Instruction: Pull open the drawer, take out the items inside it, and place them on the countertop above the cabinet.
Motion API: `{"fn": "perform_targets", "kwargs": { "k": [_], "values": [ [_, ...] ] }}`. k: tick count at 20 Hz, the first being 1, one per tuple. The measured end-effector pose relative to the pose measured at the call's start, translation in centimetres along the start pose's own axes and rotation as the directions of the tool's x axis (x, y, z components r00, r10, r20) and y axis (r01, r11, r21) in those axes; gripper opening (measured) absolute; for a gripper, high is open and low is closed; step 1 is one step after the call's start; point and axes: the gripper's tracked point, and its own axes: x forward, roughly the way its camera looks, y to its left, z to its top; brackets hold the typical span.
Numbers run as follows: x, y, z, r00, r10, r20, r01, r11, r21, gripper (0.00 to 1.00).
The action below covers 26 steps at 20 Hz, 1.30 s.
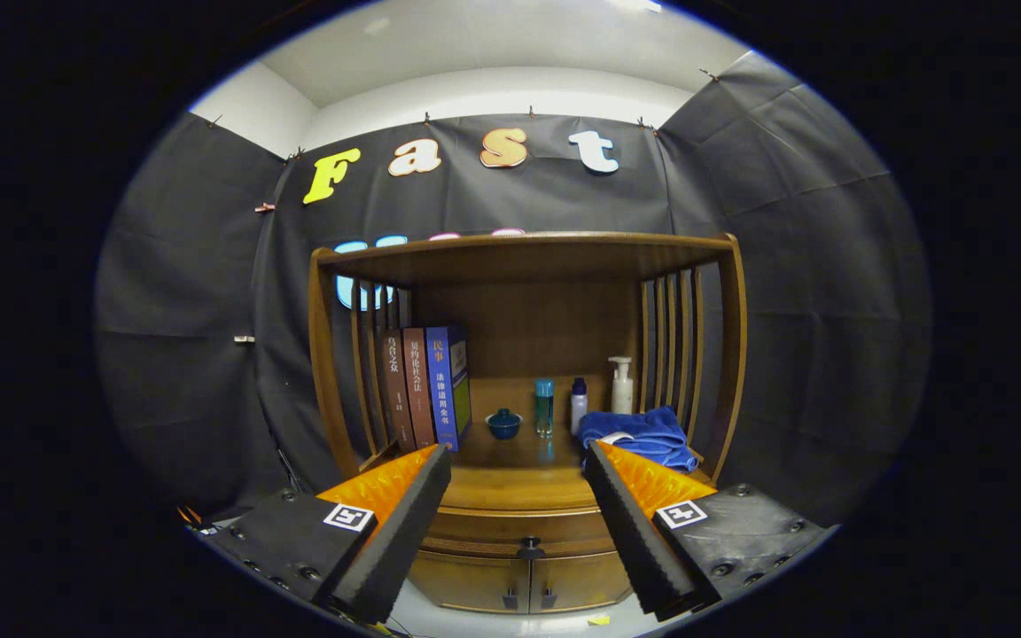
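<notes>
**Drawer shut, fingers spread wide in front of the cabinet**

We see the drawer (524, 529) closed in the wooden cabinet (526, 372), its front flush under the countertop's front edge, with a small dark knob (529, 548) at its middle. Below it sit two small doors (528, 582), each with a dark pull near the centre seam. Our gripper (518, 461) hangs well apart from the cabinet, its fingers released and spread, grasping nothing; the knob shows in the gap between them, beyond their tips.

The countertop (510, 483) has a broad bare strip along its front edge and through its middle. Toward its back left corner three books (426, 385) stand upright against the slatted side. Near the back edge, at the middle, a small blue bowl (503, 424) sits beside a teal bottle (544, 406), then a white bottle with a blue cap (579, 404). A white pump bottle (622, 385) stands in the back right corner, and a folded blue towel (643, 434) lies along the right edge, possibly just touching the slats, though the right finger hides part of it.

An upper shelf (524, 252) roofs the countertop.
</notes>
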Motion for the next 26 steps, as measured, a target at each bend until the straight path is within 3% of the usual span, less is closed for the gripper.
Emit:
{"fn": "perform_targets", "kwargs": {
  "k": [13, 20, 26],
  "values": [
    [7.4, -1.9, -15.0, 0.977, -0.038, -0.211, 0.053, 0.996, 0.067, 1.0],
    [9.9, -2.3, -23.5, 0.935, -0.045, -0.352, 0.071, 0.995, 0.063, 0.97],
    [11.2, -2.4, -27.6, 0.909, -0.044, -0.414, 0.076, 0.995, 0.061, 0.93]
  ]
}}
